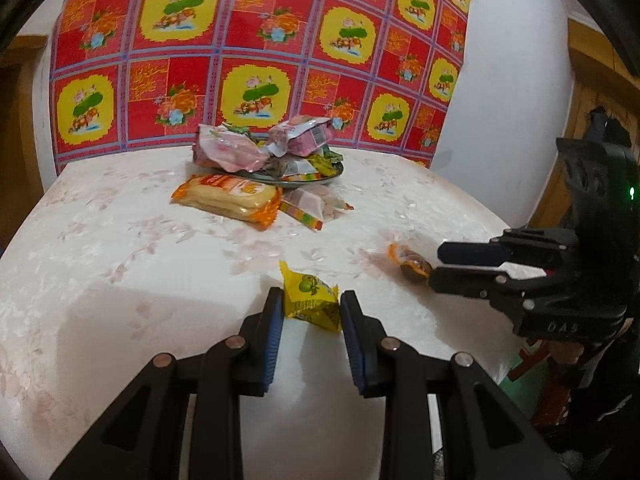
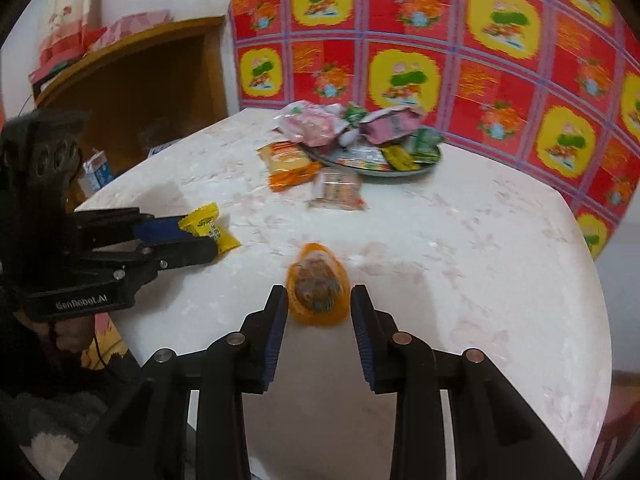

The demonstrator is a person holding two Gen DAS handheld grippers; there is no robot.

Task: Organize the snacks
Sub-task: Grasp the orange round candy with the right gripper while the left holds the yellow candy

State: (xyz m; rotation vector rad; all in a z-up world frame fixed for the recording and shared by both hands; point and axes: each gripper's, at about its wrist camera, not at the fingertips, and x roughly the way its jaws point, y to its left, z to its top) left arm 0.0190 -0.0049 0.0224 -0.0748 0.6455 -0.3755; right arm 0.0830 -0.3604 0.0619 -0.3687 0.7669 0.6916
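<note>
My left gripper (image 1: 311,300) is shut on a small yellow snack packet (image 1: 310,298), its pads touching both sides; it also shows in the right wrist view (image 2: 210,228). My right gripper (image 2: 319,300) is closed around an orange-wrapped brown snack (image 2: 318,290), pads against its sides on the table; the same snack shows in the left wrist view (image 1: 412,264). A metal plate (image 1: 332,174) at the far side holds a heap of pink and green snack packs (image 1: 264,144). An orange biscuit pack (image 1: 230,200) and a clear striped pack (image 1: 316,206) lie in front of the plate.
The white flowered table top (image 1: 140,260) ends at a red and yellow patterned wall cloth (image 1: 256,48). A wooden shelf (image 2: 132,80) and a small blue-white carton (image 2: 98,170) stand off the table's left side.
</note>
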